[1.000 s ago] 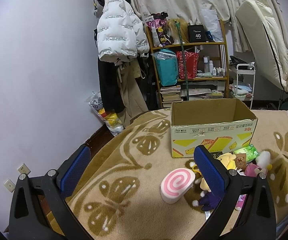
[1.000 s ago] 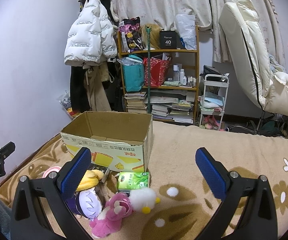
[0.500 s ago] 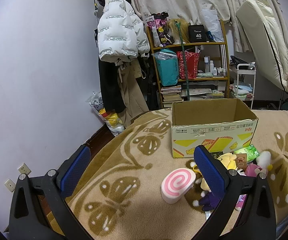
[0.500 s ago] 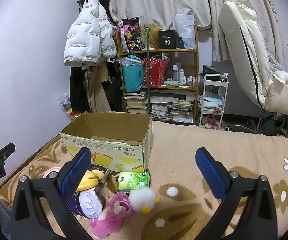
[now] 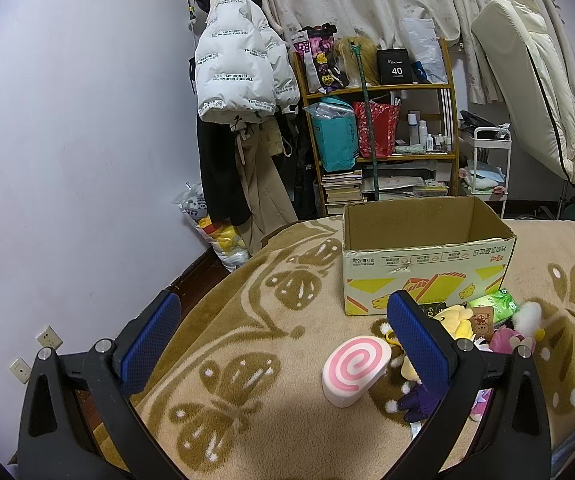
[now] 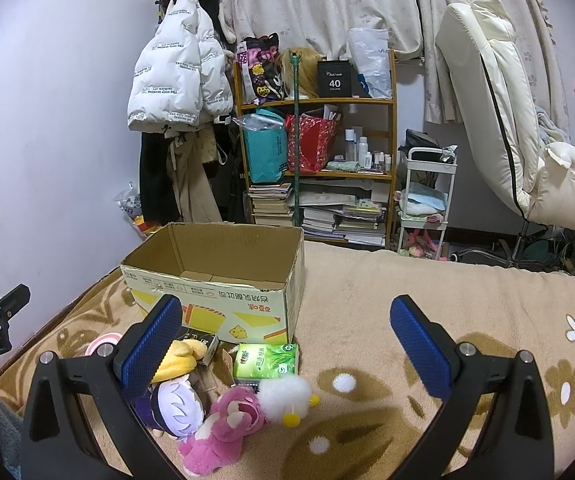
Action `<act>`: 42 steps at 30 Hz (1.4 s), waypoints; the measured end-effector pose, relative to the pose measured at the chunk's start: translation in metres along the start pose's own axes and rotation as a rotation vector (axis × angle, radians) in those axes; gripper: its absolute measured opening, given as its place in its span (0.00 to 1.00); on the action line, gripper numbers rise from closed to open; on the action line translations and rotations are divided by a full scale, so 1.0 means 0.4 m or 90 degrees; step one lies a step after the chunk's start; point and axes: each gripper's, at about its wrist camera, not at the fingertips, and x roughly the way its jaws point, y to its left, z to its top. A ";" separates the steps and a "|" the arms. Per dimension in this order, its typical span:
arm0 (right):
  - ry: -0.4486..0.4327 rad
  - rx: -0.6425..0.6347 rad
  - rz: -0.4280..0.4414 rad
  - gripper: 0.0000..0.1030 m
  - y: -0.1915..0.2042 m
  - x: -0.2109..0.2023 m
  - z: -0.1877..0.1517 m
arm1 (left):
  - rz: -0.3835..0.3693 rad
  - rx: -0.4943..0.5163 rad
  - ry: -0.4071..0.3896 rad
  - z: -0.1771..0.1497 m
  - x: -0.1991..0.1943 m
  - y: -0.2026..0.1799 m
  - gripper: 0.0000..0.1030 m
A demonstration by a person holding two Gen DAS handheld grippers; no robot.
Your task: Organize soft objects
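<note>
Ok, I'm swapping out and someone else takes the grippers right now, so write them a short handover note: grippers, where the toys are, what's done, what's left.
Left gripper: open, holding nothing, above the blanket.
Right gripper: open, holding nothing.
Cardboard box: open on the blanket; no toys visible inside.
In front of the box: pink swirl cushion, yellow plush, purple-and-white plush, pink plush, white fluffy toy, green tissue pack.
Done: nothing packed yet.
Left: move the soft toys into the box, probably the swirl cushion first for the left gripper.
</note>
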 end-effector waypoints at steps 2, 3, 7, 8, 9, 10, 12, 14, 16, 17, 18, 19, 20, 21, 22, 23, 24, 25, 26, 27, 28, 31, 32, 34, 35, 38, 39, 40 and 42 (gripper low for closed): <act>-0.001 0.000 0.000 1.00 0.000 0.000 0.000 | 0.000 -0.001 0.000 0.000 0.000 0.000 0.99; 0.000 0.000 0.000 1.00 0.000 0.000 0.000 | 0.000 -0.001 0.001 0.000 0.000 0.000 0.99; 0.000 0.000 0.000 1.00 0.000 0.001 -0.001 | 0.000 0.000 0.000 0.000 0.000 -0.001 0.99; 0.000 0.000 0.000 1.00 -0.001 0.001 -0.001 | 0.000 0.000 0.000 0.000 0.000 -0.001 0.99; 0.000 0.000 0.000 1.00 -0.001 0.001 -0.001 | 0.000 0.000 0.000 0.000 0.000 0.000 0.99; 0.000 0.000 0.000 1.00 0.000 0.001 -0.001 | 0.000 0.000 0.000 0.000 0.000 0.000 0.99; 0.000 0.000 0.000 1.00 -0.001 0.001 -0.001 | 0.000 0.000 0.001 0.000 0.000 -0.001 0.99; 0.000 0.000 0.000 1.00 -0.001 0.002 -0.001 | 0.000 0.000 0.001 0.000 0.000 -0.001 0.99; 0.000 0.000 0.000 1.00 -0.001 0.002 -0.001 | 0.000 0.000 0.002 -0.001 0.000 0.002 0.99; 0.000 0.000 0.000 1.00 -0.001 0.002 -0.001 | 0.000 0.001 0.001 -0.001 0.000 0.002 0.99; 0.000 0.000 0.001 1.00 -0.001 0.002 -0.001 | 0.000 0.001 0.002 -0.002 0.000 0.002 0.99; 0.000 0.000 0.000 1.00 -0.001 0.002 -0.001 | -0.001 0.001 0.001 -0.001 0.000 0.002 0.99; 0.000 0.000 0.000 1.00 -0.001 0.002 -0.002 | -0.001 0.001 0.001 -0.001 0.000 0.001 0.99; 0.000 0.000 0.001 1.00 -0.001 0.003 -0.002 | -0.001 0.001 0.001 -0.002 0.000 0.003 0.99; 0.000 0.001 0.000 1.00 0.000 0.003 -0.002 | 0.000 0.001 0.001 -0.002 0.000 0.003 0.99; 0.000 0.001 0.000 1.00 0.000 0.003 -0.002 | 0.000 0.002 0.003 -0.003 0.001 0.004 0.99; 0.001 0.001 0.000 1.00 0.000 0.003 -0.002 | 0.000 0.001 0.003 -0.003 0.000 0.004 0.99; 0.001 0.000 0.000 1.00 -0.001 0.003 -0.002 | 0.000 0.002 0.005 -0.004 0.001 0.005 0.99; 0.001 0.001 0.000 1.00 -0.001 0.003 -0.002 | -0.003 0.002 0.008 -0.006 0.004 0.006 0.99; 0.003 0.000 -0.003 1.00 -0.003 0.004 -0.002 | -0.005 0.003 0.010 -0.007 0.005 0.007 0.99; 0.006 -0.001 -0.004 1.00 0.001 -0.003 0.012 | -0.007 0.004 0.013 -0.009 0.007 0.008 0.99; 0.019 -0.001 0.002 1.00 0.001 0.006 0.013 | -0.009 0.010 0.025 -0.012 0.015 0.007 0.99; 0.022 -0.002 0.002 1.00 0.003 0.017 0.013 | -0.010 0.012 0.031 -0.013 0.019 0.007 0.99; 0.030 -0.005 0.005 1.00 0.007 0.029 0.012 | -0.010 0.014 0.043 -0.007 0.030 -0.002 0.99; 0.033 -0.006 0.005 1.00 0.003 0.035 -0.009 | -0.010 0.013 0.052 -0.007 0.039 -0.001 0.99; 0.042 -0.014 0.006 1.00 0.010 0.052 -0.012 | -0.012 0.007 0.071 -0.001 0.064 -0.002 0.99; 0.045 -0.017 0.006 1.00 0.012 0.060 -0.010 | -0.012 0.005 0.079 0.000 0.073 -0.001 0.99; 0.047 -0.019 0.006 1.00 0.013 0.065 -0.011 | -0.013 0.004 0.089 -0.001 0.085 -0.001 0.99; 0.055 -0.024 0.004 1.00 0.016 0.079 -0.011 | -0.014 0.003 0.105 -0.002 0.105 -0.003 0.99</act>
